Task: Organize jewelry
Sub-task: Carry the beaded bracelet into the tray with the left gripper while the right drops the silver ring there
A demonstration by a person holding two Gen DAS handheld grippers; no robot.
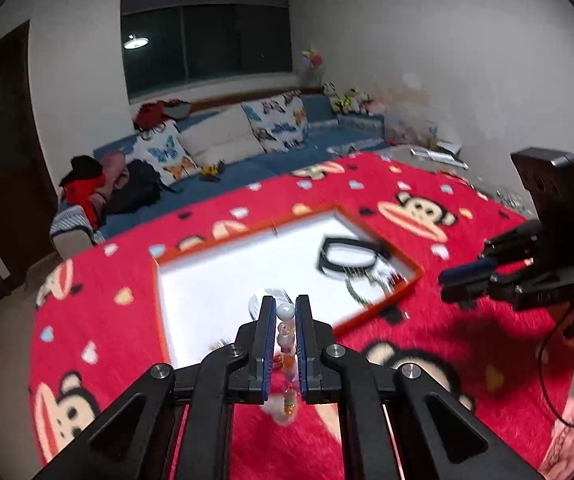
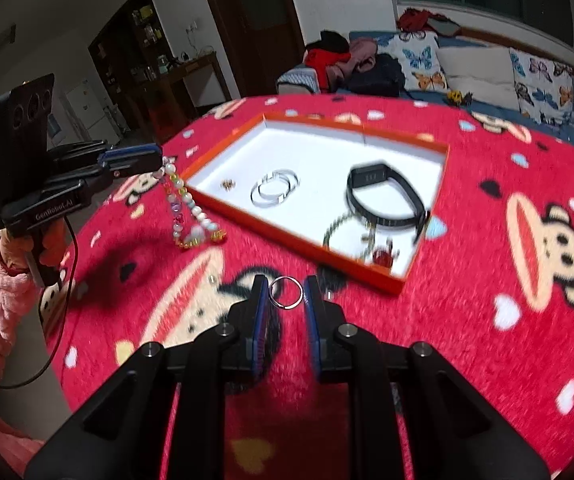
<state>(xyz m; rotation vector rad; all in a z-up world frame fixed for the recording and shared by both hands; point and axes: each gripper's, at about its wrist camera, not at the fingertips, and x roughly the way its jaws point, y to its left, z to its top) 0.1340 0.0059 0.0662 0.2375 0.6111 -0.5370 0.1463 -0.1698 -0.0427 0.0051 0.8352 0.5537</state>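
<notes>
Left wrist view: the left gripper (image 1: 285,312) pinches a pastel beaded bracelet (image 1: 287,344), whose long axis runs between the pads and hangs down past them; its lower end blurs above the red monkey-print fleece cloth (image 1: 467,208). Ahead lies the shallow orange-rimmed white tray (image 1: 207,280), its near left floor bare; the black watch band (image 1: 347,258) inside is smeared. Right wrist view: the right gripper (image 2: 285,294) clamps a small silver ring (image 2: 285,293) edge to edge, just short of the tray's near rim. Silver bangles (image 2: 275,190) lie mid-tray; a thin chain (image 2: 351,236) is indistinct.
</notes>
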